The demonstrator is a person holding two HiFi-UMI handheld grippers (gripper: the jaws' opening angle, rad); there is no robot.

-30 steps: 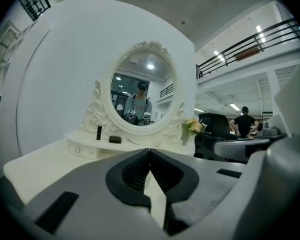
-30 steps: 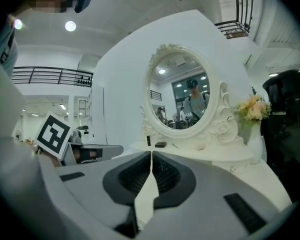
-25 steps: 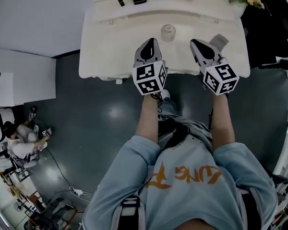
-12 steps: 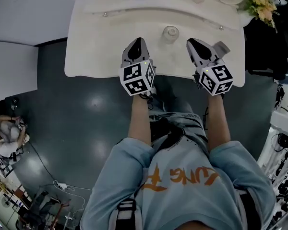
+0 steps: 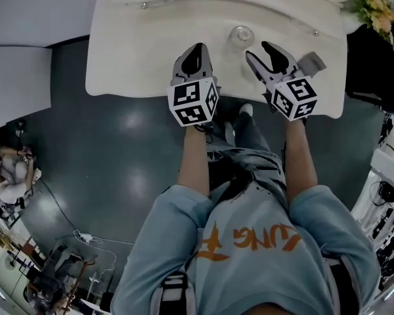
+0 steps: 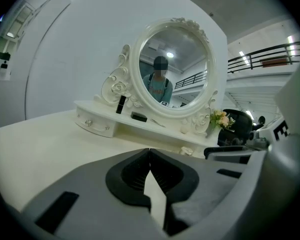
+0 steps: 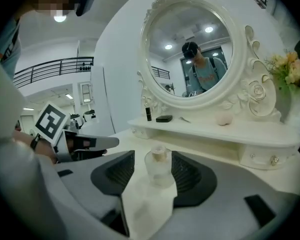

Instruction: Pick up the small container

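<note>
The right gripper (image 5: 257, 48) has its jaws spread wide. The small container (image 7: 159, 168), a clear glass jar with a pale stopper, stands upright in the gap between the dark ribbed pads (image 7: 190, 176). As far as the blurred close view lets one tell, neither pad touches the small container. The left gripper (image 6: 150, 155) is to the left of the small container, well apart from it, with its jaws pressed together on nothing.

The small container rests on a cream dressing table (image 5: 138, 51), near its front edge. Behind the small container a raised shelf (image 7: 230, 131) carries a dark lipstick (image 7: 148, 113) and a flat black case (image 7: 164, 118), both behind and slightly left of it. Above the shelf, straight behind the small container, rises an oval mirror (image 7: 190, 54) in a carved white frame. Flowers (image 5: 374, 8) stand far to the right of the small container, at the table's back corner.
</note>
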